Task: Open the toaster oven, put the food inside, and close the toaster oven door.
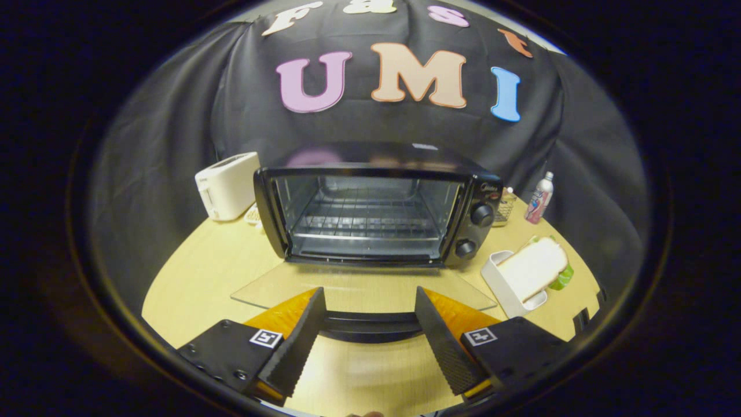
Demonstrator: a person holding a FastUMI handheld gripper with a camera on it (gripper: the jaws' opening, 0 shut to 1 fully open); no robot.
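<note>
Gripper (368,301): two black ribbed fingers (296,341) with orange backing, spread wide apart, holding nothing; the dark door handle (370,324) lies between the fingertips, and contact with either finger cannot be told.

Table (202,272): round, light wood, carrying all items below.

Toaster oven (376,211): black, centre of table, just beyond the fingers. Cavity exposed; wire rack (365,223) inside, nothing resting on it. Two round knobs (481,215) stacked on the right front panel.

Oven door (362,286): clear glass, folded fully down and lying flat toward the near side, its handle edge nearest the fingers.

Toaster (227,185): white, far left, beside the oven's left wall.

White holder (502,284): right of the oven door, near side of table. Sandwich (532,267), pale bread with green showing at its edge, leans in it, outside the oven.

Bottle (539,198): slim, white cap, upright at far right.

Small wire basket (505,207): just behind the oven's right side, contents unclear.
</note>
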